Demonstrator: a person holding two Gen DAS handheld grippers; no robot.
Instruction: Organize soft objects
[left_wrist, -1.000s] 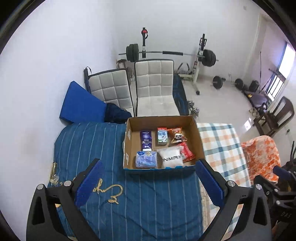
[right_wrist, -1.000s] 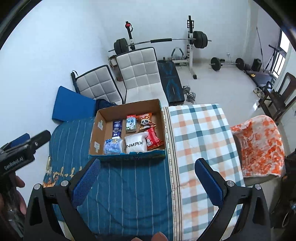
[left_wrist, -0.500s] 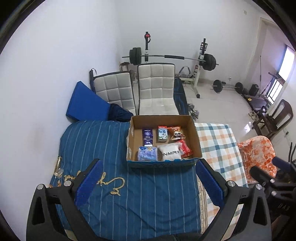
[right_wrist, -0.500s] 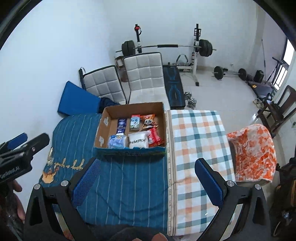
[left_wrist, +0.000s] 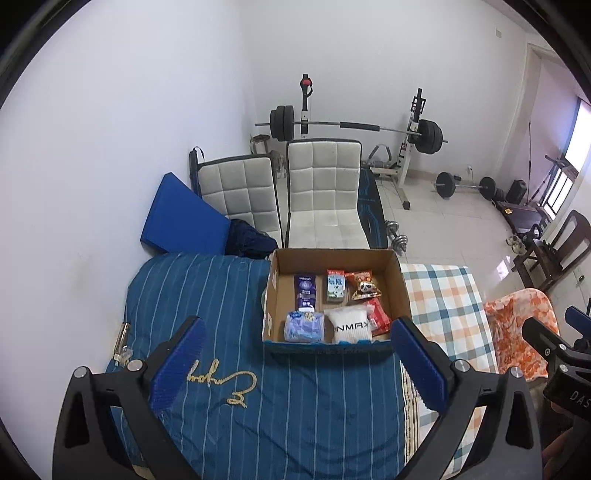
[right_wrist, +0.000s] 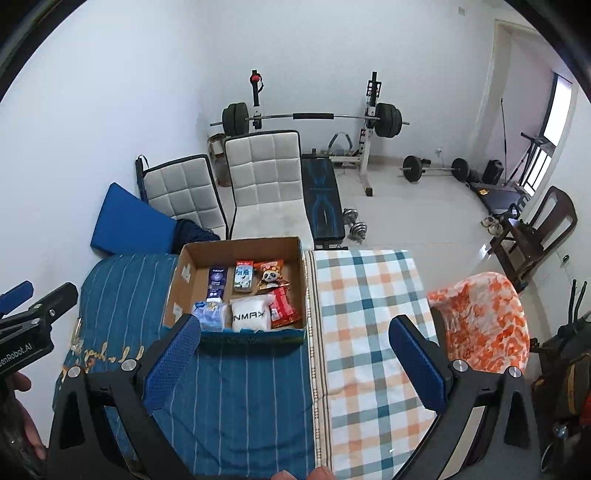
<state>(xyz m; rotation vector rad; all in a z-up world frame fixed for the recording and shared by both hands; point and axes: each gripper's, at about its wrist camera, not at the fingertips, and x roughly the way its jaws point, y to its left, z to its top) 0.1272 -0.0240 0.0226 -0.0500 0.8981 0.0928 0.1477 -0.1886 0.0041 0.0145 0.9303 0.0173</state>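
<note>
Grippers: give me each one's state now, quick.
Left gripper: open, holding nothing.
Right gripper: open, holding nothing.

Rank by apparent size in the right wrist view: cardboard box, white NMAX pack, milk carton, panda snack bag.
1. cardboard box
2. white NMAX pack
3. panda snack bag and milk carton: too alike to rank.
</note>
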